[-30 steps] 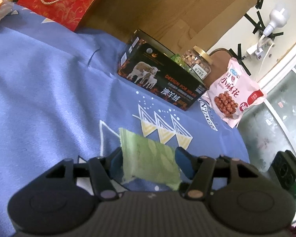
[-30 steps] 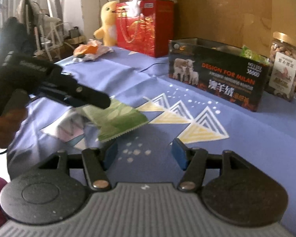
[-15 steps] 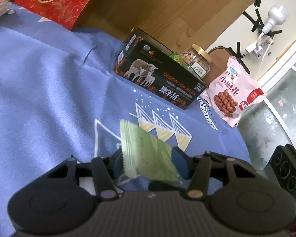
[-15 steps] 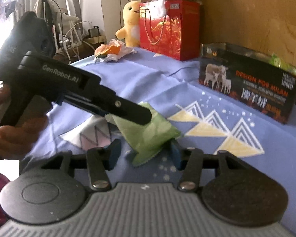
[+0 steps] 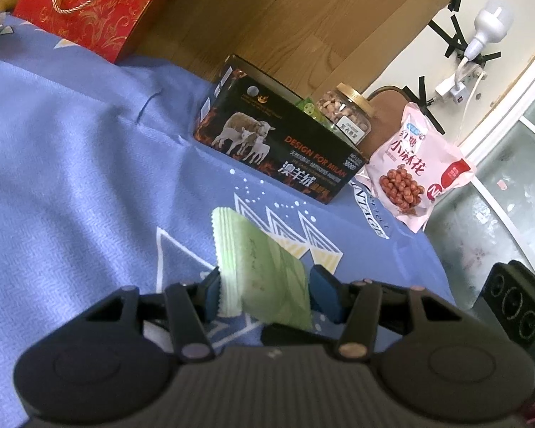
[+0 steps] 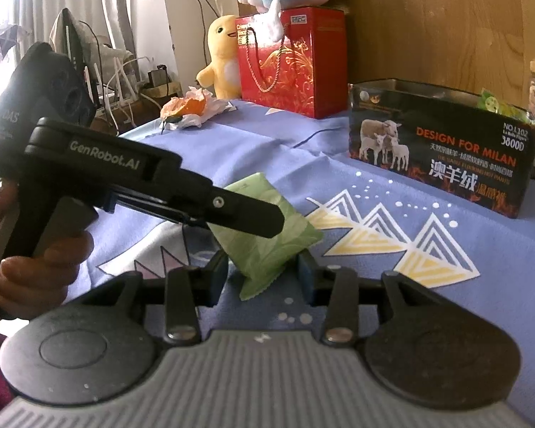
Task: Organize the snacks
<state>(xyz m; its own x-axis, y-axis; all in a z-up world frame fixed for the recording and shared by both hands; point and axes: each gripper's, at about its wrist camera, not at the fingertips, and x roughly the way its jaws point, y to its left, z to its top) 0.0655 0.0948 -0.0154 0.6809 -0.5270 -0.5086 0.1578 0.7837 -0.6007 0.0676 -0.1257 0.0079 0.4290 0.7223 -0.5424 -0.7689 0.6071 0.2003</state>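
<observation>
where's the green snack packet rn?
Green snack packet is clamped in the left gripper, lifted above the blue tablecloth, short of the black box; right gripper sits open just below it.

Left gripper [image 5: 264, 294]: fingers closed against both sides of a green packet [image 5: 264, 271], which is lifted clear of the surface and tilted toward 11 o'clock in the left wrist view. In the right wrist view the same unit enters from 9 o'clock, gripped at its handle by the person's left hand [image 6: 35, 267], fingers wrapped round it. Right gripper [image 6: 262, 273]: jaws parted, blue pads either side of the packet's lower corner, contact not discernible.
</observation>
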